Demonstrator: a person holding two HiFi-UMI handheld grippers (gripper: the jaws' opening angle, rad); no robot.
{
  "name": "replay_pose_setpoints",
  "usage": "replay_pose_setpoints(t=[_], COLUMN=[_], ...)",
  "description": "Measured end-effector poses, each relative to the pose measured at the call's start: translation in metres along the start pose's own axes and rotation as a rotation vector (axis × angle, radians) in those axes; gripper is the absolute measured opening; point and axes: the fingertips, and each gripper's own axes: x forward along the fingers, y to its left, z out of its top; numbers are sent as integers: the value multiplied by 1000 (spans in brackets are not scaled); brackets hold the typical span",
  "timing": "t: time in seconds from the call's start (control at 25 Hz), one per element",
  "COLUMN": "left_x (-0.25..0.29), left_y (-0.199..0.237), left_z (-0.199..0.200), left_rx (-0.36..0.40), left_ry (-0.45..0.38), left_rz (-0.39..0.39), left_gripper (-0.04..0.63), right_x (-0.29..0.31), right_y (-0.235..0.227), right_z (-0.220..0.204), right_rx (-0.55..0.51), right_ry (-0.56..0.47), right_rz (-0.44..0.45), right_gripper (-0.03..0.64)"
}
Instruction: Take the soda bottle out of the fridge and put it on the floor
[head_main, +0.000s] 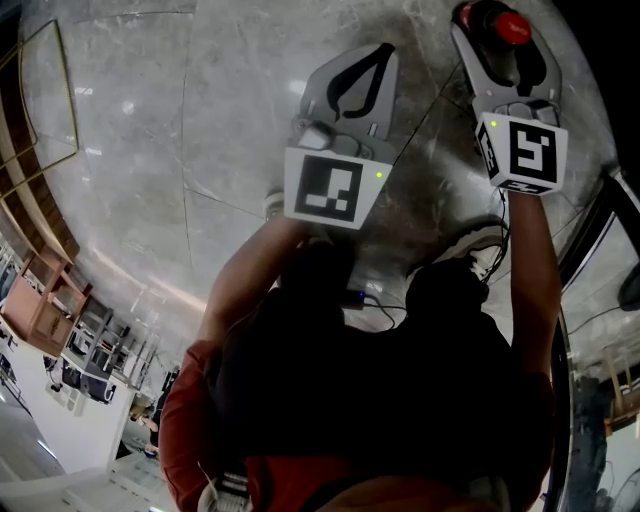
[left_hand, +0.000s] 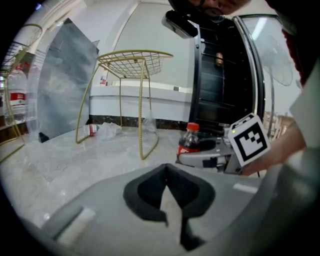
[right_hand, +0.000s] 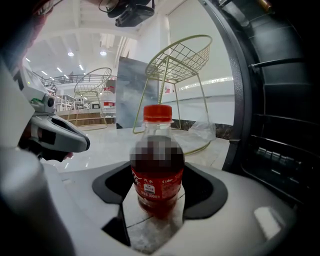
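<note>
The soda bottle (right_hand: 157, 150), dark cola with a red cap and red label, stands upright on the marble floor (right_hand: 150, 235). My right gripper (right_hand: 157, 171) is shut on the bottle's lower body, one pad against each side. In the head view the red cap (head_main: 512, 26) shows between the right gripper's (head_main: 497, 42) fingers at the top right. My left gripper (head_main: 383, 50) hovers to the left of it, shut and empty, its tips touching. The left gripper view looks past its own shut jaws (left_hand: 167, 167) at the bottle (left_hand: 189, 144) in the right gripper (left_hand: 200, 156).
The open black fridge (left_hand: 225, 75) stands just behind the bottle, its door (left_hand: 265, 70) swung out to the right. A gold wire chair (left_hand: 135, 65) and a grey panel (left_hand: 65, 85) stand to the left. A crumpled plastic bottle (left_hand: 100, 130) lies under the chair. The person's shoe (head_main: 480, 245) is below the right gripper.
</note>
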Motion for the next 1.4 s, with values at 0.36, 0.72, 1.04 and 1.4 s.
replay_pose_setpoints(t=[0.36, 0.72, 1.04, 1.4], left_x=[-3, -2, -3, -6], left_y=[-3, -2, -4, -10], left_z=[-5, -6, -7, -5], left_rx=[-1, -7, -1, 14], left_ry=[10, 14, 14, 8], left_rz=[-5, -7, -7, -15], left_gripper=[0, 0, 0, 0], right_x=[-1, 0, -5, -16], right_y=[0, 1, 2, 1], right_z=[2, 2, 3, -1], right_rx=[-10, -8, 11, 27], right_ry=[-25, -36, -52, -44], right_rz=[-6, -12, -22, -30], right_gripper=[299, 301, 302, 308])
